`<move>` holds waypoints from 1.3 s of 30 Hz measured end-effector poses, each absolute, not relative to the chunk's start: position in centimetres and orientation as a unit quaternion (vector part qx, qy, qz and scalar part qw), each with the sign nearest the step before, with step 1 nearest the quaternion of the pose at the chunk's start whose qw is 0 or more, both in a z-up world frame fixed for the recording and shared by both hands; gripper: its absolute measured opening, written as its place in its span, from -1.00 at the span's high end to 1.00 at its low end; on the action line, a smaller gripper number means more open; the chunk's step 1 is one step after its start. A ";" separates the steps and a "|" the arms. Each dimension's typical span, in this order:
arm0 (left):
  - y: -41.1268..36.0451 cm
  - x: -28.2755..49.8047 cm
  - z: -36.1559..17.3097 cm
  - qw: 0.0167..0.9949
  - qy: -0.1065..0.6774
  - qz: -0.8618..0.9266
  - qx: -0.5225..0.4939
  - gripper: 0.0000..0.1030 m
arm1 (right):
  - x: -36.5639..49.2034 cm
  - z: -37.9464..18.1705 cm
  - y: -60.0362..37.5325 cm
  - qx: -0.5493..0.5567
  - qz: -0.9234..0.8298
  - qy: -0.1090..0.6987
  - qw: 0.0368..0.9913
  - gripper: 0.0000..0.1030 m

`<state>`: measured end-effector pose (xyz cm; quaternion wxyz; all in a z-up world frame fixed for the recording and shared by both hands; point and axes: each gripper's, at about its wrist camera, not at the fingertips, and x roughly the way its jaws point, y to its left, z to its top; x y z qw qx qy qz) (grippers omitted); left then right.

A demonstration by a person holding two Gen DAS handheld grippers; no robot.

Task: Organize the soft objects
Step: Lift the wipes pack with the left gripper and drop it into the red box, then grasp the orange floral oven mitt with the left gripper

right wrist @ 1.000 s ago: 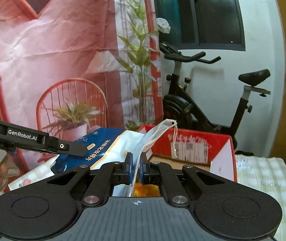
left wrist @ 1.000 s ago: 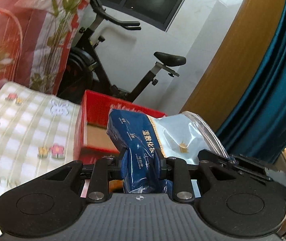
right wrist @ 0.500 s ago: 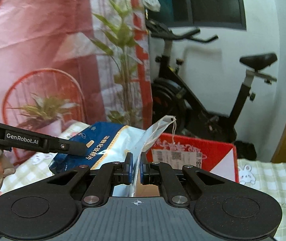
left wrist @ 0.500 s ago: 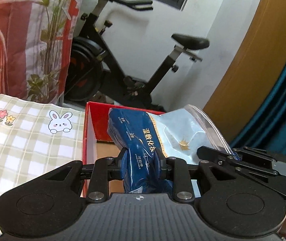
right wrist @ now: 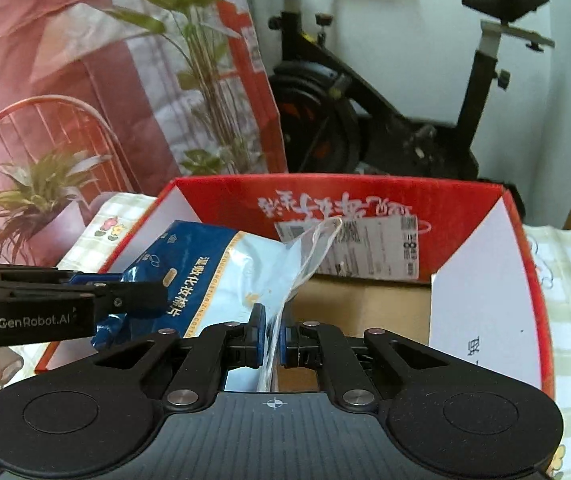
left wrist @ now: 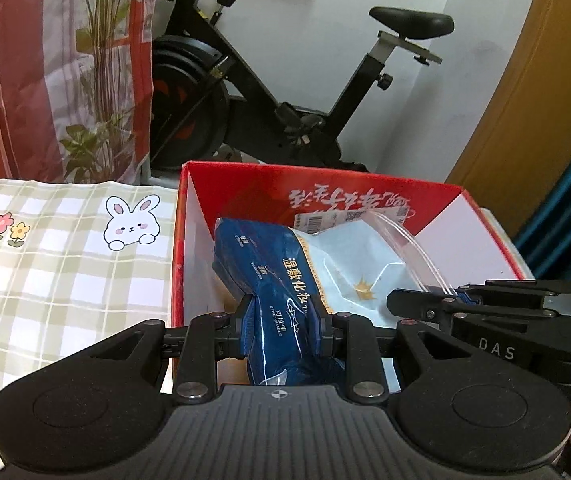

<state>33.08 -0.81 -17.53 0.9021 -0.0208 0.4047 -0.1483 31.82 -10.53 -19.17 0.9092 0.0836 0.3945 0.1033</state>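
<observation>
Two tongs (left wrist: 281, 326) (right wrist: 271, 338), one pouch (left wrist: 285, 284), one box (left wrist: 245, 188)

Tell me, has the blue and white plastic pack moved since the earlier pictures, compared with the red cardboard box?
Yes. The blue and white plastic pack has moved forward and down: it now hangs over the red cardboard box opening.

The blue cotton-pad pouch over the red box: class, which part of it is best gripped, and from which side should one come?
Grip the blue cotton-pad pouch at its dark blue end, coming from the near side along its length. That end is soft and bunches narrow, as the left hand-held gripper shows. The right hand-held gripper pinches the thin clear flap, which looks a slippier hold, over the red box.
</observation>
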 end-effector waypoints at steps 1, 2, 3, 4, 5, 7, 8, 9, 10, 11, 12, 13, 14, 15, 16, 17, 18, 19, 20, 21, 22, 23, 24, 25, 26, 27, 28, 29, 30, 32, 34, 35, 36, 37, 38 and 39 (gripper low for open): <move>-0.9 33.1 -17.6 0.902 0.406 -0.148 -0.018 0.45 | 31.9 -19.3 -10.5 0.084 0.103 0.397 0.908 0.88; -1.0 33.2 -17.7 0.901 0.407 -0.147 -0.014 0.45 | 32.0 -19.6 -10.5 0.085 0.102 0.400 0.907 0.87; -1.0 33.3 -17.8 0.901 0.408 -0.146 -0.010 0.45 | 32.1 -19.8 -10.4 0.087 0.100 0.403 0.905 0.87; -1.2 33.5 -17.9 0.901 0.409 -0.144 -0.006 0.44 | 32.3 -19.9 -10.5 0.090 0.099 0.406 0.904 0.87; -1.2 33.6 -17.9 0.901 0.410 -0.143 -0.001 0.44 | 32.4 -20.0 -10.5 0.093 0.097 0.408 0.903 0.84; -1.4 33.7 -18.0 0.902 0.408 -0.141 0.010 0.40 | 32.6 -20.2 -10.5 0.099 0.094 0.413 0.900 0.74; -1.6 33.7 -18.0 0.902 0.408 -0.139 0.018 0.36 | 32.7 -20.4 -10.4 0.100 0.094 0.417 0.899 0.67; -1.7 33.7 -17.9 0.903 0.407 -0.137 0.026 0.19 | 32.7 -20.5 -10.4 0.099 0.096 0.419 0.898 0.64; -1.8 33.6 -17.8 0.904 0.404 -0.133 0.034 0.04 | 32.8 -20.4 -10.5 0.098 0.095 0.420 0.897 0.55; -1.9 33.5 -17.7 0.907 0.398 -0.132 0.041 -0.01 | 32.8 -20.4 -10.5 0.098 0.092 0.422 0.896 0.51; -2.0 33.3 -17.4 0.909 0.393 -0.132 0.046 -0.03 | 32.8 -20.4 -10.5 0.097 0.089 0.424 0.896 0.51; -1.9 33.3 -17.2 0.910 0.390 -0.132 0.048 -0.03 | 32.9 -20.3 -10.5 0.097 0.088 0.428 0.895 0.47; -1.8 33.2 -17.0 0.911 0.388 -0.131 0.048 -0.03 | 32.9 -20.2 -10.5 0.096 0.085 0.429 0.894 0.38; -1.7 33.1 -16.7 0.911 0.387 -0.132 0.045 -0.03 | 32.8 -20.0 -10.5 0.094 0.083 0.428 0.895 0.35; -1.6 32.9 -16.4 0.912 0.385 -0.135 0.041 -0.03 | 32.6 -19.7 -10.5 0.091 0.084 0.425 0.897 0.31; -1.4 32.7 -16.1 0.913 0.382 -0.138 0.035 -0.03 | 32.4 -19.5 -10.6 0.088 0.084 0.422 0.898 0.29; -1.3 32.4 -15.9 0.914 0.380 -0.141 0.032 -0.03 | 32.0 -19.2 -10.5 0.082 0.084 0.419 0.900 0.29; -1.2 32.1 -15.6 0.915 0.377 -0.143 0.031 -0.03 | 31.7 -18.9 -10.6 0.077 0.085 0.417 0.902 0.28; -1.2 31.7 -15.4 0.916 0.374 -0.144 0.032 -0.03 | 31.4 -18.7 -10.7 0.072 0.084 0.414 0.903 0.27; -1.2 31.2 -15.1 0.917 0.371 -0.146 0.033 -0.03 | 31.0 -18.3 -10.8 0.066 0.083 0.411 0.905 0.27; -1.1 30.7 -14.9 0.918 0.367 -0.148 0.033 -0.03 | 30.6 -18.0 -10.9 0.061 0.082 0.407 0.908 0.27; -0.9 30.2 -14.7 0.918 0.364 -0.151 0.032 -0.03 | 30.1 -17.6 -11.1 0.057 0.082 0.402 0.910 0.27; -0.8 29.6 -14.5 0.919 0.361 -0.155 0.031 -0.03 | 29.5 -17.1 -11.3 0.054 0.082 0.395 0.913 0.26; -0.6 29.0 -14.4 0.920 0.357 -0.159 0.029 -0.03 | 28.9 -16.7 -11.6 0.052 0.081 0.389 0.916 0.26; -0.5 28.3 -14.3 0.921 0.354 -0.162 0.027 -0.03 | 28.3 -16.3 -11.8 0.050 0.081 0.383 0.919 0.25; -0.3 27.6 -14.2 0.921 0.352 -0.166 0.025 -0.03 | 27.5 -15.9 -12.1 0.047 0.082 0.376 0.922 0.25; -0.1 27.0 -14.2 0.921 0.350 -0.169 0.023 -0.03 | 26.9 -15.6 -12.3 0.044 0.083 0.369 0.925 0.25; 0.1 26.3 -14.2 0.921 0.348 -0.172 0.021 -0.03 | 26.1 -15.2 -12.6 0.040 0.084 0.361 0.928 0.24; 0.3 25.6 -14.2 0.921 0.347 -0.175 0.018 -0.03 | 25.4 -14.8 -12.8 0.036 0.086 0.354 0.931 0.24; 0.7 24.0 -14.4 0.921 0.343 -0.185 0.010 -0.03 | 23.7 -14.2 -13.1 0.027 0.092 0.338 0.936 0.21; 1.0 22.7 -14.7 0.920 0.340 -0.194 0.005 -0.03 | 21.8 -13.8 -13.4 0.014 0.096 0.323 0.941 0.18; 1.1 22.0 -15.0 0.919 0.340 -0.198 0.002 -0.03 | 20.9 -13.8 -13.5 0.007 0.098 0.316 0.944 0.17; 1.2 21.5 -15.3 0.918 0.341 -0.202 0.000 -0.02 | 20.1 -13.7 -13.5 0.001 0.099 0.310 0.946 0.17; 1.2 20.9 -15.7 0.917 0.342 -0.207 -0.001 -0.02 | 19.3 -13.8 -13.7 -0.004 0.100 0.304 0.947 0.16; 1.3 20.4 -16.1 0.915 0.344 -0.212 -0.003 -0.02 | 18.4 -13.9 -13.8 -0.007 0.101 0.299 0.949 0.15; 1.3 20.0 -16.5 0.913 0.346 -0.215 -0.004 -0.02 | 17.6 -14.0 -14.0 -0.009 0.101 0.295 0.950 0.15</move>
